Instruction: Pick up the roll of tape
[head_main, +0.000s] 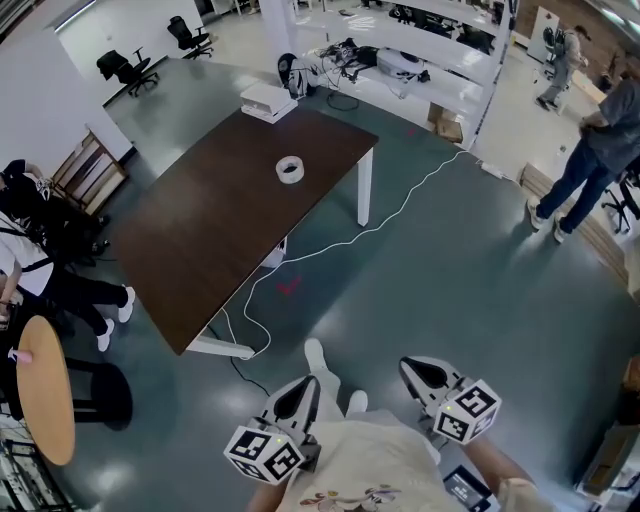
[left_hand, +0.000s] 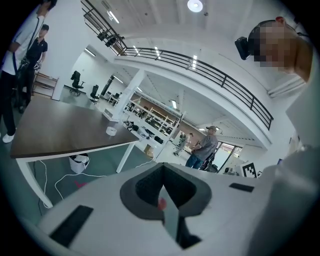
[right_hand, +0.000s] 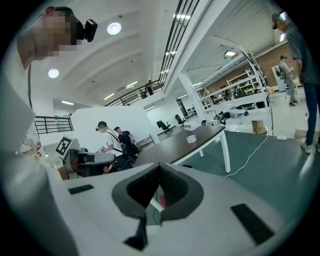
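Roll of tape (head_main: 290, 169): a pale, off-white ring lying flat on the dark brown table (head_main: 200, 250), hollow core facing up, in the far half of the top. It sits apart from the white box (head_main: 267, 101) at the far corner. Nothing touches it.

Left gripper (head_main: 305, 388): jaws pressed together, nothing between them. Right gripper (head_main: 415, 370): the same, closed and empty. Both are over the floor, well short of the table, pointing toward it.

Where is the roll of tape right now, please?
In the head view, the roll of tape lies on the dark table, near its right edge toward the far end, with the white box at the far corner its nearest neighbour.
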